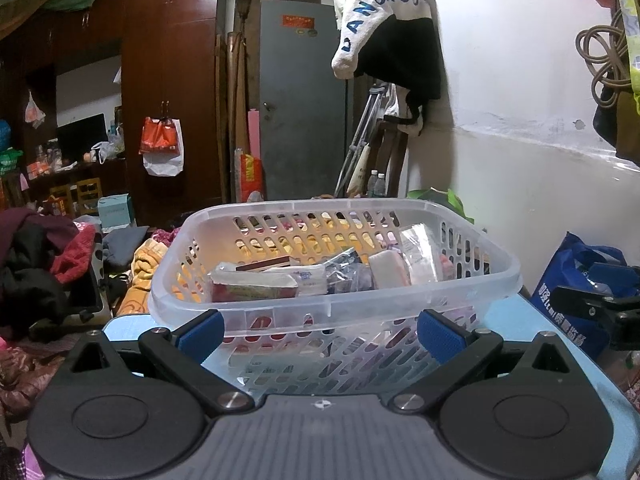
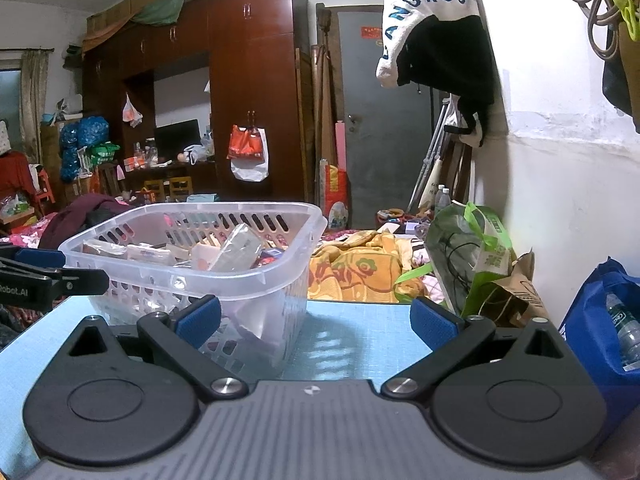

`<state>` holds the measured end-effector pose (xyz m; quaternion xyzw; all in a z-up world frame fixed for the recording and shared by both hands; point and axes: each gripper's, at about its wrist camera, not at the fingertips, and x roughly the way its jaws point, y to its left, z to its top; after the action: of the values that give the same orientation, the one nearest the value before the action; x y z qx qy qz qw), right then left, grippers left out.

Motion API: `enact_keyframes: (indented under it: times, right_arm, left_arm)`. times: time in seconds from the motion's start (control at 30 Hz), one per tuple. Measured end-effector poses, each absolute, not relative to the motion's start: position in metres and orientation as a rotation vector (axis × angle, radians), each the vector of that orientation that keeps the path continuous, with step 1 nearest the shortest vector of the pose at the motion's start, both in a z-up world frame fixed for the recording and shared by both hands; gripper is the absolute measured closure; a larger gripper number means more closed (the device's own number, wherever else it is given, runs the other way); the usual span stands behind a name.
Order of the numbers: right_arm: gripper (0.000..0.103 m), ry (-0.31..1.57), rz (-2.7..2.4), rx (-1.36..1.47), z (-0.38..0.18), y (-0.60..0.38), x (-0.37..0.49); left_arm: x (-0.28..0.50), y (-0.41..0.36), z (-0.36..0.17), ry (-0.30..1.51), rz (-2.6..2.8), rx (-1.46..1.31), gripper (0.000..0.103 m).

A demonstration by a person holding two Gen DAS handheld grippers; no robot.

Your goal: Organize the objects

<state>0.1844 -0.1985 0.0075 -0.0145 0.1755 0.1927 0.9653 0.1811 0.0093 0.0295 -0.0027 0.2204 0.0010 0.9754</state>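
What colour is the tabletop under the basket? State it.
Light blue tabletop, clearest in the right wrist view, beside the basket.

Big blue capitals read "ANGROU" on the white and black fabric bag hanging on the wall [image 2: 430, 24], running down its white edge and along the top. From the left wrist camera the same bag [image 1: 380, 20] shows the same run of letters, with a partly hidden one before it. White lettering reads "Robot.AI" on the black body of the left gripper [image 2: 24, 280] at the right camera's left edge. The blue woven shopping bag [image 1: 576, 300] carries white characters, too blurred to read. The red sticker on the grey metal door [image 1: 298, 21] is illegible.
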Motion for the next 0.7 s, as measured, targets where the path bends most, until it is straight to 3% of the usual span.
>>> enact_keyframes:
  times: [0.7]
  right_arm:
    - [0.0,0.351,0.394,-0.04,0.006,-0.1979,0.1839]
  left_arm:
    - [0.1774,0.0006,0.032,0.423,-0.004,0.01,0.0]
